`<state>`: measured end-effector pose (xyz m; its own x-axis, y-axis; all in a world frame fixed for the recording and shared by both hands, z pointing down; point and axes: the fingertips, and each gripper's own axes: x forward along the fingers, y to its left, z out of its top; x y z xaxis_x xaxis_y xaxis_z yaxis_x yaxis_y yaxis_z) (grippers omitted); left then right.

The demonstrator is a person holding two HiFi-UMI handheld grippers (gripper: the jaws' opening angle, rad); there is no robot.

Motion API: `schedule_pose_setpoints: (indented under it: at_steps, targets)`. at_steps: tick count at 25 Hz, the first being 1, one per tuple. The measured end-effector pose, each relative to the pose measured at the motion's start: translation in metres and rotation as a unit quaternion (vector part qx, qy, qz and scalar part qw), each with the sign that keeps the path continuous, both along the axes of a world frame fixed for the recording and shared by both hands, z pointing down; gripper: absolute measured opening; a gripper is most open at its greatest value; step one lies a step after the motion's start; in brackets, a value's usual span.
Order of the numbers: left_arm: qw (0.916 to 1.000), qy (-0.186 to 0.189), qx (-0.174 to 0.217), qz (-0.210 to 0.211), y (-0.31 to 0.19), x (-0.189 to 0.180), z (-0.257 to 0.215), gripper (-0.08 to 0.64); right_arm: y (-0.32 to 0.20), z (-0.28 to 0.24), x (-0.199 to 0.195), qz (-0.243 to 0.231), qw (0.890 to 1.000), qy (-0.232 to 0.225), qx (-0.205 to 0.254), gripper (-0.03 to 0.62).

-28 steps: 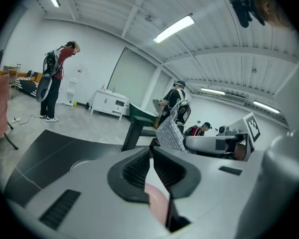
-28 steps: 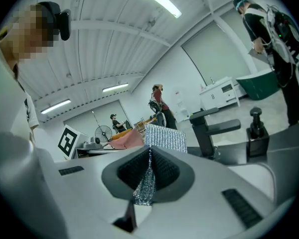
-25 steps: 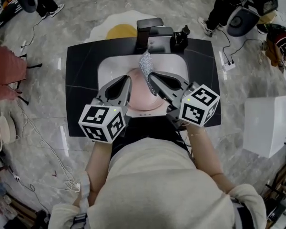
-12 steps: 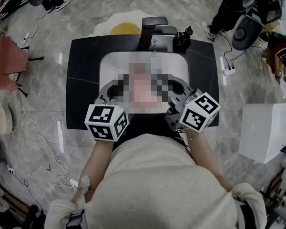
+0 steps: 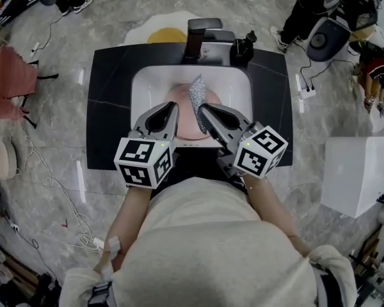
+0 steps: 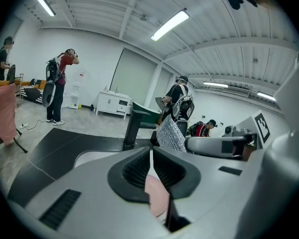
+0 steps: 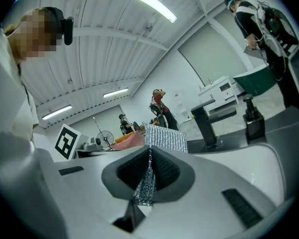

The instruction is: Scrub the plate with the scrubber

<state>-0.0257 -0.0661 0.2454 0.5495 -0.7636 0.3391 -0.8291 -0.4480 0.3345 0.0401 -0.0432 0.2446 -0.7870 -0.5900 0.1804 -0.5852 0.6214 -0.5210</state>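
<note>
Pink plate (image 5: 184, 119), held over the white sink (image 5: 141, 85), its edge clamped between the closed jaws of the left gripper (image 5: 173, 108). Right gripper (image 5: 201, 110) is closed on the silver scrubber (image 5: 196, 93), which stands at the plate's upper right edge. Black counter (image 5: 109, 107) surrounds the sink; black faucet (image 5: 198, 34) stands behind.

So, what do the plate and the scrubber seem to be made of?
The plate looks like plastic or glazed ceramic, I cannot tell which: smooth, even pale pink, thin edge in the left gripper. The scrubber looks like cloth woven from metallic thread: silver, glittering in a fine grid, folding limp where the right gripper pinches it.
</note>
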Motion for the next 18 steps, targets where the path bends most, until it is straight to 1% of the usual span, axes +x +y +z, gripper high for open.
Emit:
schedule_pose_setpoints:
  at_steps: [4,7,16,18]
  targets:
    - [0.9997,-0.012,-0.022,0.004,0.001,0.002,0.010,0.035,0.001,0.000,0.000,-0.005,1.000,0.001,0.002,0.025]
    - [0.9993,-0.019,-0.030,0.008,0.002,0.004,0.016,0.035,0.002,0.003,0.003,-0.002,1.000,0.001,-0.002,0.025]
    - [0.9996,-0.012,-0.024,0.005,0.004,0.005,0.012,0.035,0.002,0.006,0.008,0.006,1.000,0.005,-0.006,0.025]
    - [0.9997,-0.012,-0.021,0.003,0.004,0.004,0.009,0.035,0.003,0.007,0.009,0.008,1.000,0.011,-0.010,0.025]
